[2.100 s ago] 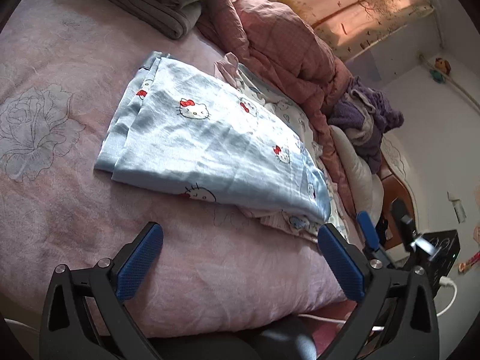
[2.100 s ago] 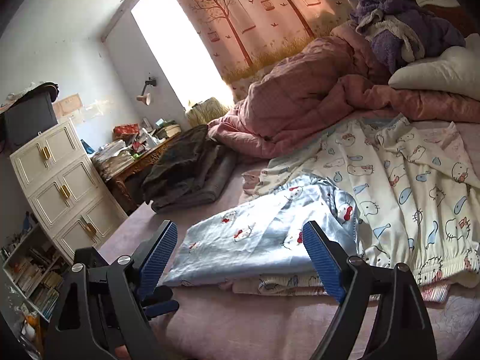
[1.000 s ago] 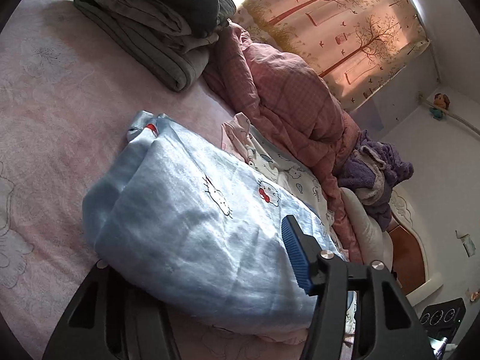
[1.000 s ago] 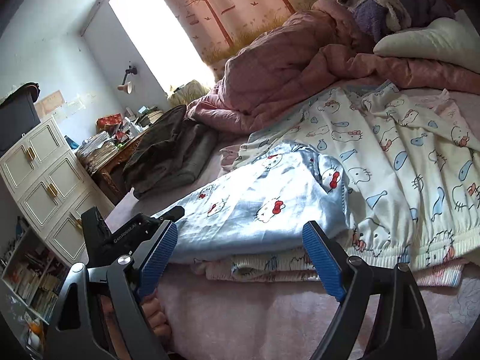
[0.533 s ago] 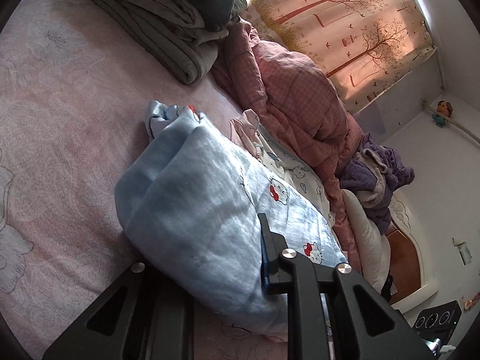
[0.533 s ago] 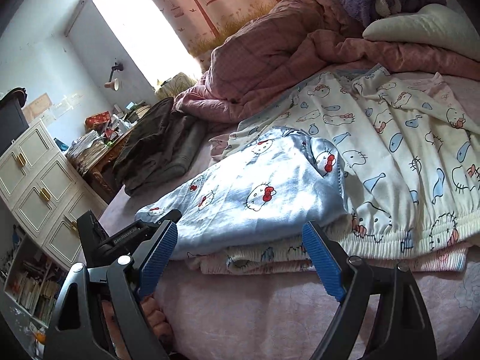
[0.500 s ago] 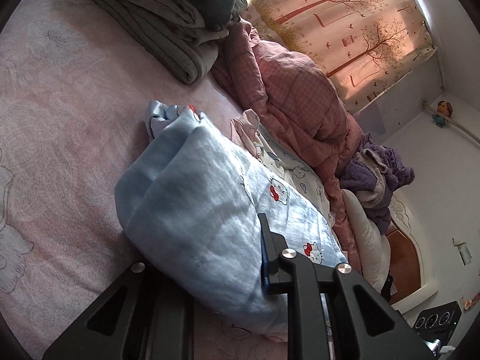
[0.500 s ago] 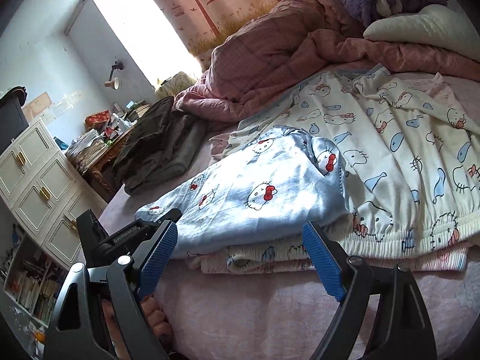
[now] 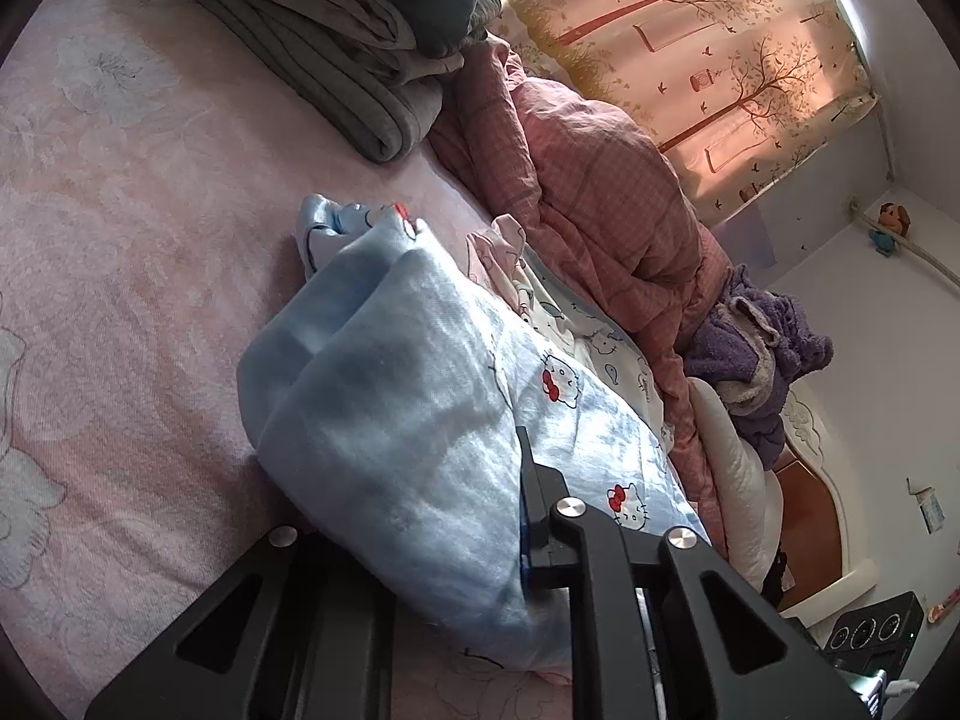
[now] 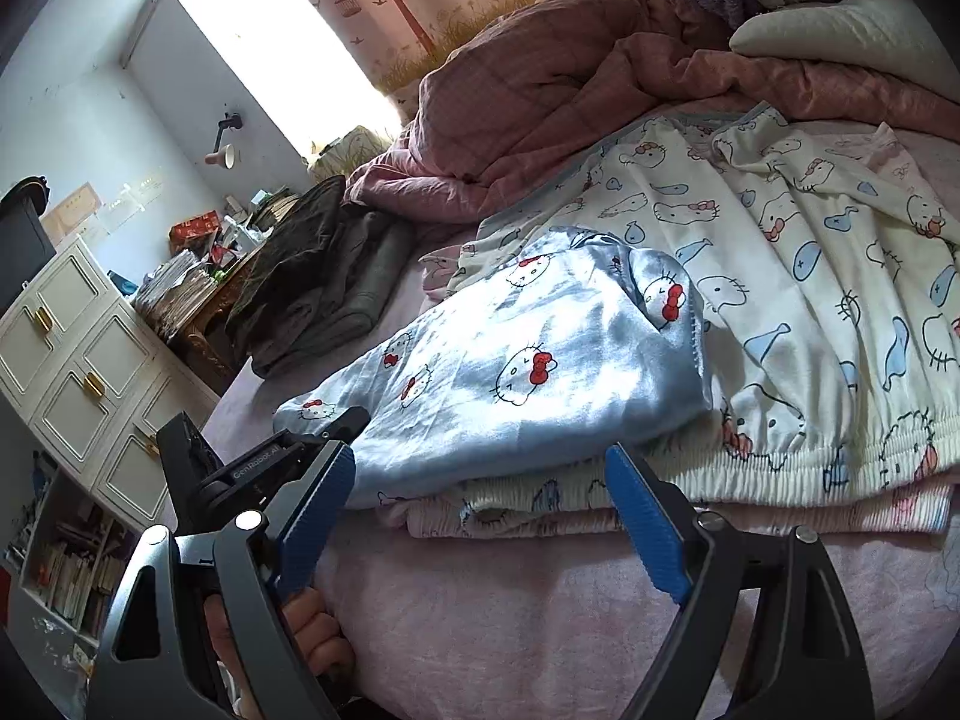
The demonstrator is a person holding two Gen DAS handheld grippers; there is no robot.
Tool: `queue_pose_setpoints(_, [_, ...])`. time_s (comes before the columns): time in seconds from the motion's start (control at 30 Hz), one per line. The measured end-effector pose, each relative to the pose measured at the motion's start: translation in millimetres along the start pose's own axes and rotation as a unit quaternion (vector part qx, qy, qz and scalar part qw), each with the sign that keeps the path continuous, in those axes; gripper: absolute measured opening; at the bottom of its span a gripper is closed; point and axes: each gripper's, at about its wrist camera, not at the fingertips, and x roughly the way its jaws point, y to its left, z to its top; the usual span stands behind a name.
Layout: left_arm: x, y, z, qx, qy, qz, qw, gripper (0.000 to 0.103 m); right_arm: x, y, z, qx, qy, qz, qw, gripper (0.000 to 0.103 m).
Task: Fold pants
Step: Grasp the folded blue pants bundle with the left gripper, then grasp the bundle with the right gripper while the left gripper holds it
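Folded light-blue pants (image 9: pixel 420 420) with a cat print lie on the pink bed (image 9: pixel 120 240), on top of a white printed garment (image 10: pixel 810 300). My left gripper (image 9: pixel 414 498) is closing on their near left edge. The cloth bunches up between the jaws, and one finger is hidden under it. In the right wrist view the left gripper (image 10: pixel 354 420) bites the left end of the pants (image 10: pixel 510 384). My right gripper (image 10: pixel 480 468) stands wide open just in front of the pile's near edge, with nothing between its fingers.
A stack of grey folded clothes (image 9: pixel 360 48) sits at the far side of the bed. A pink quilt (image 9: pixel 588 180), a purple robe (image 9: pixel 756 348) and a pillow (image 10: pixel 840 24) lie along the back. White drawers (image 10: pixel 78 372) stand left of the bed.
The left jaws have closed onto the edge of the blue pants, and the cloth has bunched and lifted between them. The right gripper has stayed open, edging slightly closer to the pile.
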Motion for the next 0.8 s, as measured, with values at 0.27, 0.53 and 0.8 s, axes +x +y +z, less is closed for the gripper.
queue_pose_setpoints(0.27, [0, 1, 0, 0.002, 0.003, 0.004, 1.0000, 0.014, -12, 8, 33, -0.030, 0.008, -0.014, 0.999, 0.086])
queue_pose_setpoints(0.53, [2, 1, 0, 0.003, 0.003, 0.007, 1.0000, 0.014, 25, 10, 14, 0.000, 0.115, 0.079, 0.990, 0.086])
queue_pose_setpoints(0.8, [2, 0, -1, 0.003, 0.004, 0.008, 1.0000, 0.015, 34, -4, 12, 0.031, 0.136, 0.083, 0.987, 0.081])
